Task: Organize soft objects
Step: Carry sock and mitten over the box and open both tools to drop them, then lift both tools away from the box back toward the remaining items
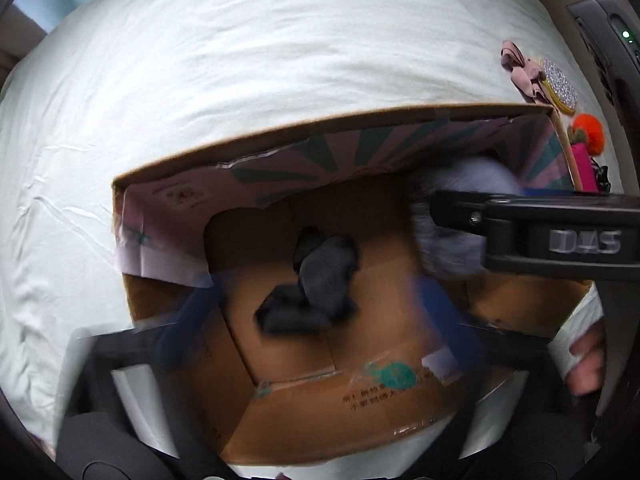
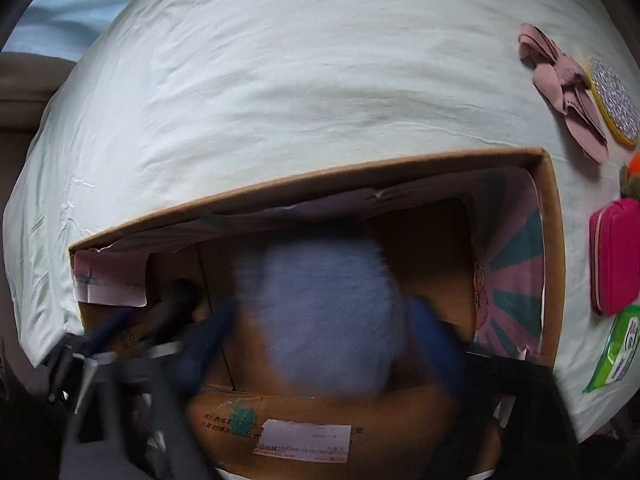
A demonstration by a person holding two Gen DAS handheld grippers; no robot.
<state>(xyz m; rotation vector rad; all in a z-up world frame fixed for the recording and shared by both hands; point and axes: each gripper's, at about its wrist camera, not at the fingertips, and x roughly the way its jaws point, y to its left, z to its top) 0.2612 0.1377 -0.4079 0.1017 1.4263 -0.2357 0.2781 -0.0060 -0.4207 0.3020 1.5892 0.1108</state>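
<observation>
Presently the right gripper (image 2: 320, 320) has its blue fingers (image 2: 434, 340) clamped on either side of a pale lilac fluffy ball (image 2: 320, 312), held above the open cardboard box (image 2: 554, 240); motion blur softens both. The left gripper (image 1: 316, 320) shows its fingers (image 1: 444, 312) standing apart with nothing between them, poised over the box interior.

Progress, as judged: a dark grey soft item (image 1: 320, 280) already lies on the box floor, and the lilac ball is on its way in but not yet released. Outstanding on the white bed sheet (image 2: 280, 100) beside the box are a pink fabric bow (image 2: 560, 84), a glittery round disc (image 2: 612, 100), an orange pompom (image 1: 588, 132), a pink zip case (image 2: 614, 256) and a green wipes packet (image 2: 616, 348); which of these count as soft is a matter of judgement.

Only the left wrist view shows the grey item plainly and the right gripper side-on; only the right wrist view shows the wipes packet and the printed label (image 2: 302, 440) on the near wall
</observation>
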